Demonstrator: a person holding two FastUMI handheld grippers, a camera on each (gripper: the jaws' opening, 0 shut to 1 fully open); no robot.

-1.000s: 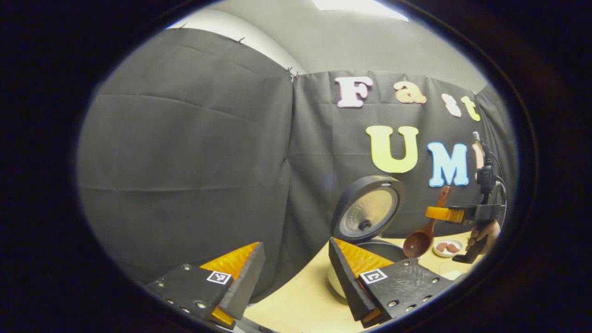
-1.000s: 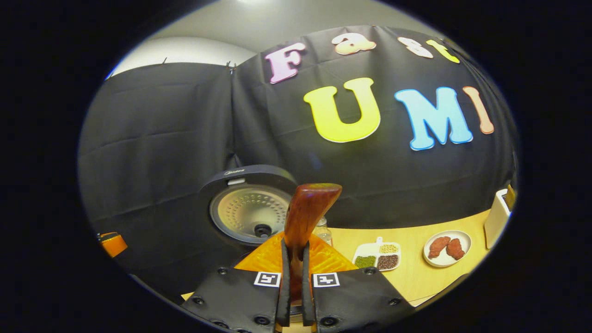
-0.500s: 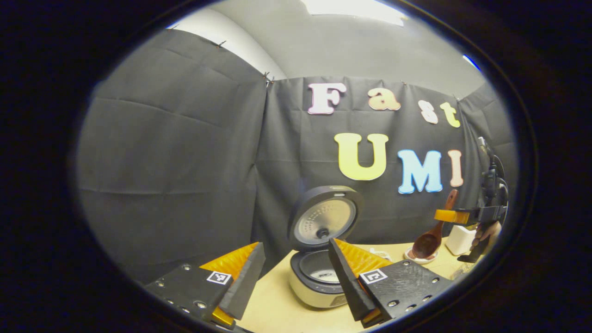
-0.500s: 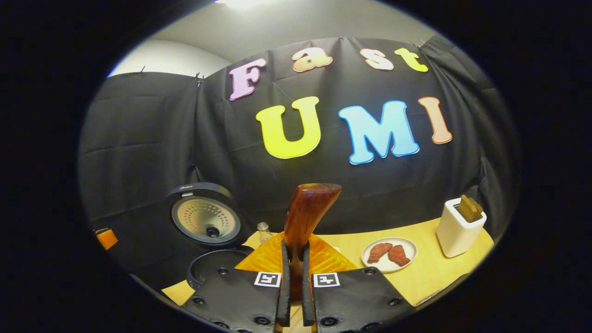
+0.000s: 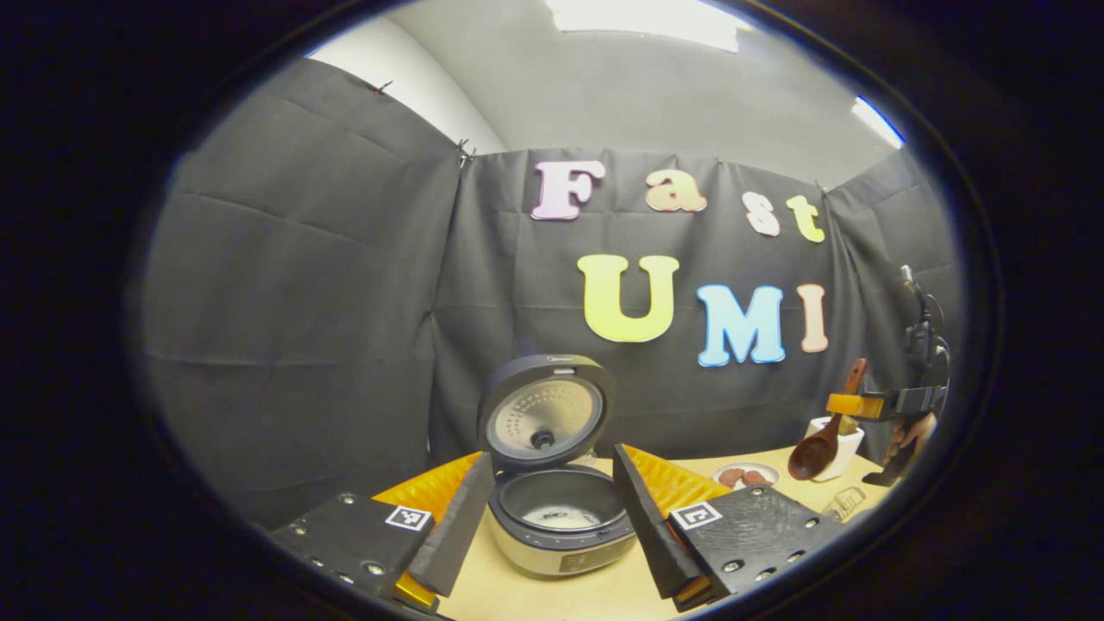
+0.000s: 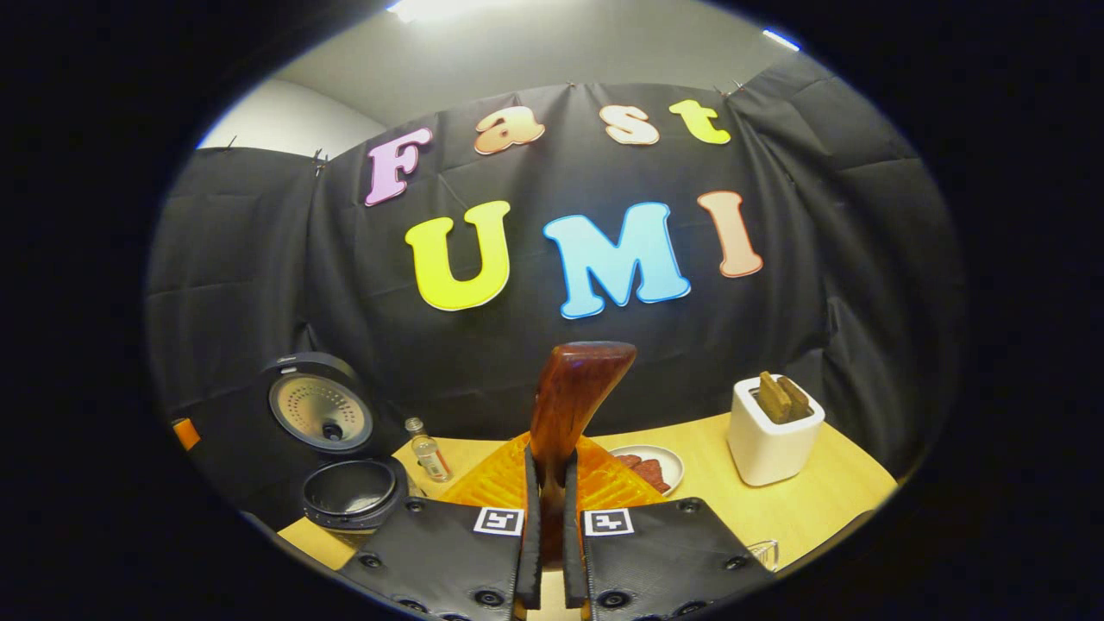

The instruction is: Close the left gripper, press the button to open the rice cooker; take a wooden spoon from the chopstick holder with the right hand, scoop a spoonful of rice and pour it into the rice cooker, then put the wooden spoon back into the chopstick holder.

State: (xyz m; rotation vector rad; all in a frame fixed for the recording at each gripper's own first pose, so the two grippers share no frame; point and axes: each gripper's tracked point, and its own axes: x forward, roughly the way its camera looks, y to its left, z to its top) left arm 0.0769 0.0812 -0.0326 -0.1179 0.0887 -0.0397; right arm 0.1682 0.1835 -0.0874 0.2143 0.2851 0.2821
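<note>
Left gripper view, left gripper: fingers spread wide apart, nothing between them; they frame the rice cooker.
Rice cooker: on the wooden table, lid raised upright at the back, dark inner pot exposed with a pale patch at its bottom.
Right gripper, seen from the left: far right, held by a hand, raised above the table.
Wooden spoon: gripped by its handle, bowl hanging down in front of the white holder; whether it touches the holder cannot be told.
Right gripper view, right gripper: fingers clamped together on the wooden spoon handle, which sticks up between them.
Rice cooker, right gripper view: low left, lid open.
White holder: right of the handle on the table, brown pieces standing in its top.
Plate: between the spoon handle and the holder, reddish food on it.
Small bottle: upright, just right of the cooker.
</note>
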